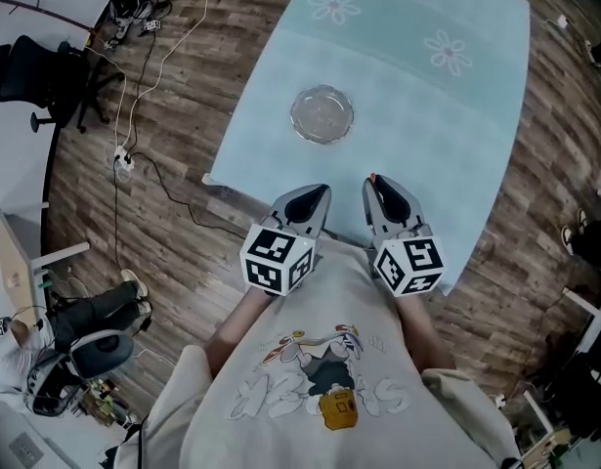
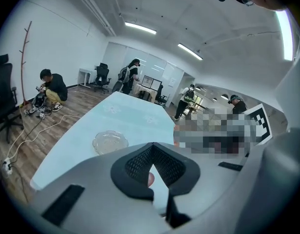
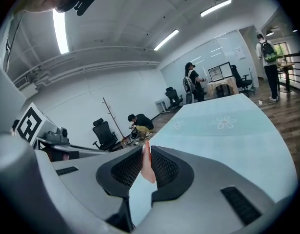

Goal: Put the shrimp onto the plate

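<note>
Plate on table, ahead of L tool, R tool.

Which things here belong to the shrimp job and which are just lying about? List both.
Job: shrimp, clamped in the right gripper; empty glass plate; blue-clothed table.
Lying about: black office chair, floor cables, power strip, all off the table.

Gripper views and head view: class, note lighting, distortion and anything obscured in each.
Left gripper view: fisheye bowing, dark corners, mosaic patch at right. Right gripper view: same bowing, ceiling tube glaring upper left, shrimp sharp. Head view: even light, glints on the plate.
</note>
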`<state>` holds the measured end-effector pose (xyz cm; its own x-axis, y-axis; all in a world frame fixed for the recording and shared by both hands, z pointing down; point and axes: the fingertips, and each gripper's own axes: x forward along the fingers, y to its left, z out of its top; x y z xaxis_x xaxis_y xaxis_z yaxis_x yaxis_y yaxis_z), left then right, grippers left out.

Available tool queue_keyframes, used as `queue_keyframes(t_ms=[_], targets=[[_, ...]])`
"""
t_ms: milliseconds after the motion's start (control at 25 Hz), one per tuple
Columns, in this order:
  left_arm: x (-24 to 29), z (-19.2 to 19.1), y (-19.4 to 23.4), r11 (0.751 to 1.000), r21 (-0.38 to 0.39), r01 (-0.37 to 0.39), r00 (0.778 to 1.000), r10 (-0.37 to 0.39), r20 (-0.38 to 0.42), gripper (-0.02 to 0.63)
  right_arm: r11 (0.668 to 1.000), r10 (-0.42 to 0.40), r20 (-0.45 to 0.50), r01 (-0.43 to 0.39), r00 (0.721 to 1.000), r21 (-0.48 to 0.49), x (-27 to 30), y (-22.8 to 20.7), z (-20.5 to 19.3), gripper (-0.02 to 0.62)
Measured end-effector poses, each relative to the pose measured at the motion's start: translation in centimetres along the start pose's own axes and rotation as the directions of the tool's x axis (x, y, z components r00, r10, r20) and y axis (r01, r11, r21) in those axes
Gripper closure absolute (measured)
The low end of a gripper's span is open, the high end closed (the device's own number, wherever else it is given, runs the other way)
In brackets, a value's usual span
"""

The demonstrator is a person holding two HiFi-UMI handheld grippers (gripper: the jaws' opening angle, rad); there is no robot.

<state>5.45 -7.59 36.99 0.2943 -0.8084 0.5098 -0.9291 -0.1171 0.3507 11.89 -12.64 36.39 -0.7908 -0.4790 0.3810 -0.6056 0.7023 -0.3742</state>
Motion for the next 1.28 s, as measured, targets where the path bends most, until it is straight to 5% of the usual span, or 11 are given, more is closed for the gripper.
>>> queue_keyframes(t_ms=[800, 1280], targets=[[2.8, 1.6, 4.6, 1.0, 0.009, 0.01, 0.998, -0.01, -0.057, 0.598, 0.996, 0.063, -0.082, -0.068, 0.995, -0.052, 6.2, 1.5, -0.5, 0.525], [4.9, 1.1, 8.7, 0.999, -0.015, 0.04, 0.993, -0.041, -0.108, 0.598, 0.999, -0.004, -0.125, -0.002, 0.992, -0.047, 10.8, -0.3, -0.4, 0.525]])
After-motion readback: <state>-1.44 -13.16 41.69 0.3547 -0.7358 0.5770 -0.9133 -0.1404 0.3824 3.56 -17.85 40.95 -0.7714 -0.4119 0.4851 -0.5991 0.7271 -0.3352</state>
